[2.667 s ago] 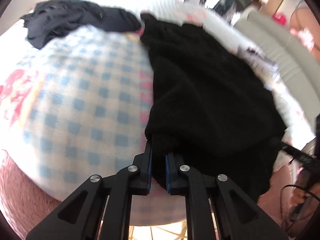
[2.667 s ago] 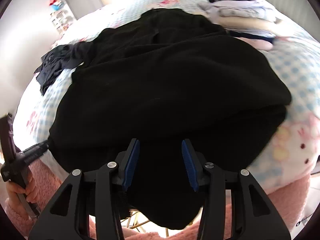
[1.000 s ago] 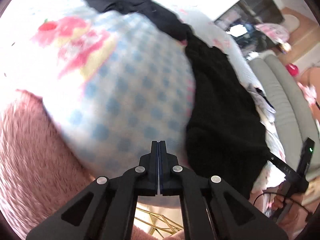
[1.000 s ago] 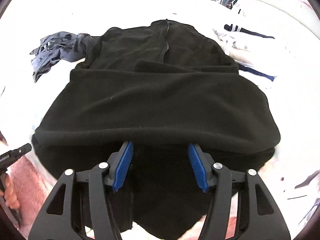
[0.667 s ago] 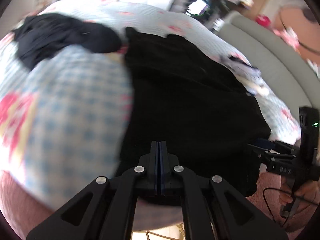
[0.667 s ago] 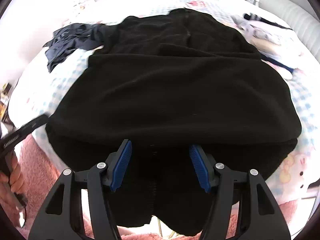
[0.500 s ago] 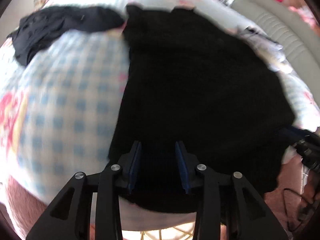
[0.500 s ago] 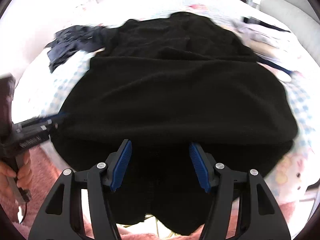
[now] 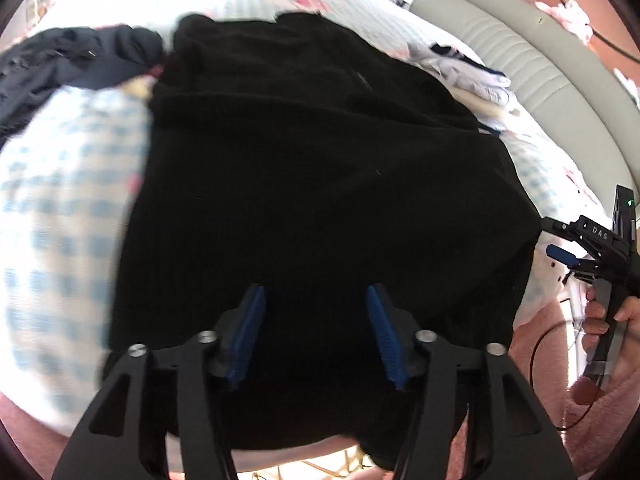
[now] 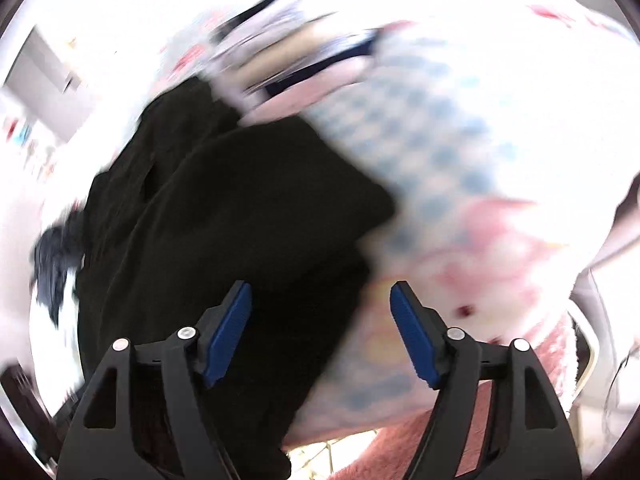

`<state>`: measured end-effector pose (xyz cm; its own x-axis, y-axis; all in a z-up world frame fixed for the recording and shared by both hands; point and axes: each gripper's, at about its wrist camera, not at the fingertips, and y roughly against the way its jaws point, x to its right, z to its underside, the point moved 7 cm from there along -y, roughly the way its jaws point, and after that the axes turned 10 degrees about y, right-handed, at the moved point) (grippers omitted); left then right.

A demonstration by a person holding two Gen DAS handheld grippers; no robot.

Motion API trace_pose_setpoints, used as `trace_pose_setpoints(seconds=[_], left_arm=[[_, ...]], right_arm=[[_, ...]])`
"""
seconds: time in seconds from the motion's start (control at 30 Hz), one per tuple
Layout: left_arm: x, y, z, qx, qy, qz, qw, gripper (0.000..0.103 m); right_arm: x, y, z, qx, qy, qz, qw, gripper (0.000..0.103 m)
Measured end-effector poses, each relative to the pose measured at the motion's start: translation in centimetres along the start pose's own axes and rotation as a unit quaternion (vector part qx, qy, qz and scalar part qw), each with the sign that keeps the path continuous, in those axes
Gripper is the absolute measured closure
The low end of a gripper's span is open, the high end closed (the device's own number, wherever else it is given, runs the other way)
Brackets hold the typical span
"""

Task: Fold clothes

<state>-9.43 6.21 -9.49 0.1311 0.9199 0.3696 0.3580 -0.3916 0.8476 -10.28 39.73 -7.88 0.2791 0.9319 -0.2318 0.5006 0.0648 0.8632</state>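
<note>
Blue and white checks with pink pictures cover the bed point(image 9: 60, 208), which fills most of both views. On it lies a big black garment point(image 9: 320, 184), folded over on itself, its near edge hanging off the bed at 6 o'clock. A grey sofa point(image 9: 532, 68) curves along at 2 o'clock in the left view. A crumpled dark cloth point(image 9: 76, 64) sits at 10 o'clock, touching the black garment, and pale clothes point(image 9: 468, 72) lie at 1 o'clock. The left claw point(image 9: 316, 316) is wide open over the garment and holds nothing. The right claw point(image 10: 320, 320) is also wide open and empty, over the garment's right edge; that view is blurry. A hand point(image 9: 608, 316) grips its handle at 3 o'clock.
</note>
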Motion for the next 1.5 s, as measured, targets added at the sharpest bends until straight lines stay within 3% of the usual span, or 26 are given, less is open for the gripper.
trace_pose_setpoints(seconds=[0.13, 0.27, 0.33, 0.43, 0.53, 0.67, 0.8, 0.9, 0.97, 1.07, 1.1, 1.13, 1.2, 1.23, 1.27, 1.33, 1.4, 1.5], left_arm=[[0.1, -0.8, 0.2, 0.012, 0.013, 0.003, 0.9998, 0.042], [0.8, -0.1, -0.8, 0.021, -0.005, 0.010, 0.9997, 0.042], [1.1, 0.5, -1.2, 0.028, -0.008, 0.014, 0.9995, 0.042], [0.0, 2.3, -1.7, 0.060, 0.014, 0.022, 0.9979, 0.041], [-1.0, 4.2, -2.2, 0.091, 0.035, 0.029, 0.9948, 0.040], [-3.0, 6.1, -2.7, 0.121, 0.063, 0.026, 0.9902, 0.040], [-3.9, 6.1, -3.0, 0.125, 0.070, 0.024, 0.9894, 0.040], [-2.6, 4.9, -3.4, 0.114, 0.053, 0.041, 0.9912, 0.042], [-1.7, 4.1, -3.6, 0.107, 0.041, 0.052, 0.9920, 0.042], [0.7, 1.4, -2.8, 0.049, 0.002, 0.076, 0.9959, 0.039], [0.8, -0.3, -2.2, 0.020, -0.011, 0.054, 0.9983, 0.039], [0.8, -1.5, -1.6, 0.005, -0.022, 0.019, 0.9995, 0.039], [0.9, -3.2, -0.5, -0.012, -0.043, -0.049, 0.9978, 0.040], [1.5, -2.9, -0.1, -0.005, -0.059, -0.060, 0.9964, 0.040], [2.5, -2.0, 0.2, 0.004, -0.070, -0.043, 0.9966, 0.039], [4.3, -0.3, 0.7, 0.012, -0.076, 0.007, 0.9970, 0.039], [4.8, 0.0, 0.9, 0.007, -0.069, 0.034, 0.9970, 0.038], [4.2, -1.2, 0.8, -0.018, -0.063, 0.022, 0.9976, 0.038]], right_arm=[[0.1, -1.4, -0.5, -0.012, -0.003, -0.040, 0.999, 0.025], [-0.6, -3.3, -2.5, 0.019, 0.013, -0.048, 0.999, 0.028], [-1.4, -3.2, -3.5, 0.045, 0.037, -0.031, 0.998, 0.052], [-3.0, -2.7, -4.5, 0.063, 0.105, 0.023, 0.992, 0.071], [-4.0, -1.3, -5.4, 0.082, 0.167, 0.044, 0.982, 0.086], [-4.7, 0.6, -7.3, 0.119, 0.199, 0.058, 0.971, 0.091], [-4.3, 1.6, -10.1, 0.152, 0.182, 0.064, 0.969, 0.091], [-4.2, 1.0, -10.5, 0.166, 0.193, 0.101, 0.962, 0.091], [-4.2, 0.3, -9.3, 0.154, 0.207, 0.128, 0.958, 0.091], [-3.5, 0.7, -7.6, 0.158, 0.201, 0.141, 0.956, 0.091], [-3.1, 0.6, -7.1, 0.148, 0.202, 0.147, 0.957, 0.087], [-2.6, -0.3, -6.4, 0.120, 0.204, 0.142, 0.961, 0.075], [-1.6, -2.9, -4.9, 0.040, 0.194, 0.100, 0.975, 0.060], [-1.2, -3.9, -4.2, 0.008, 0.173, 0.060, 0.983, 0.059], [-0.9, -4.2, -3.7, -0.005, 0.154, 0.031, 0.988, 0.058], [-0.6, -3.1, -3.6, 0.022, 0.130, -0.005, 0.991, 0.039], [-0.6, -2.5, -3.8, 0.037, 0.109, -0.049, 0.992, 0.029], [-0.2, -4.2, -4.1, 0.020, 0.075, -0.064, 0.995, 0.029]])
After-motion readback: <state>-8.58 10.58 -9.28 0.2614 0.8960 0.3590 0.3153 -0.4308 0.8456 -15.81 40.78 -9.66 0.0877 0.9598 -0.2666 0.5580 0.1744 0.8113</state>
